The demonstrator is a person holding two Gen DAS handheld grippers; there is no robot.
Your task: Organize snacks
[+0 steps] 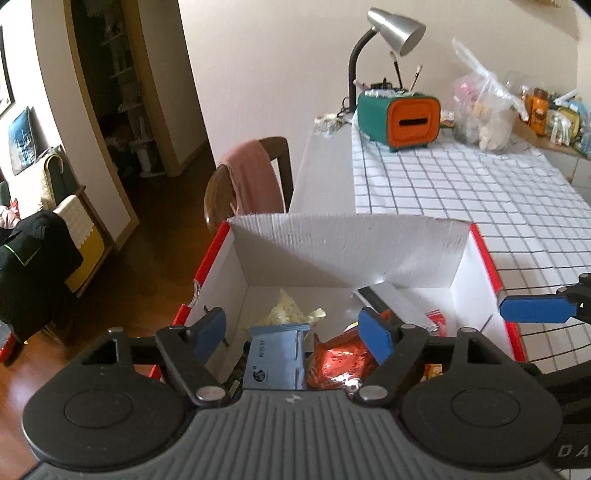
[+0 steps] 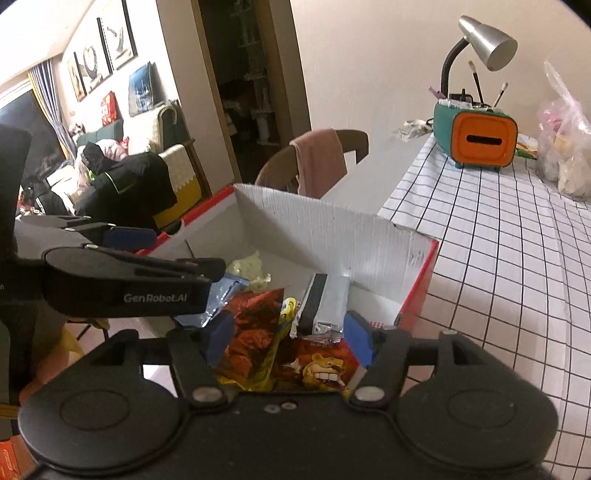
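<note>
One box, about six snack packs, two grippers.

One white box (image 2: 332, 229) holds one blue pack (image 1: 275, 363), one red foil pack (image 2: 255, 325), one cartoon-faced bag (image 2: 321, 365), one silver-black pack (image 2: 325, 299), one pale popcorn-like bag (image 1: 286, 312). On the worktop (image 2: 498, 258): one lamp (image 2: 484, 44), one orange-teal holder (image 2: 480, 138), one clear plastic bag (image 2: 565, 147). One chair (image 2: 314, 166).

box (image 1: 476, 258): white inside, red outside | packet (image 1: 275, 356): pale blue | wrapper (image 2: 255, 328): shiny red | surface cloth (image 1: 480, 192): white, black grid | holder (image 1: 399, 118): teal, orange front | lamp shade (image 1: 397, 29): silver
</note>
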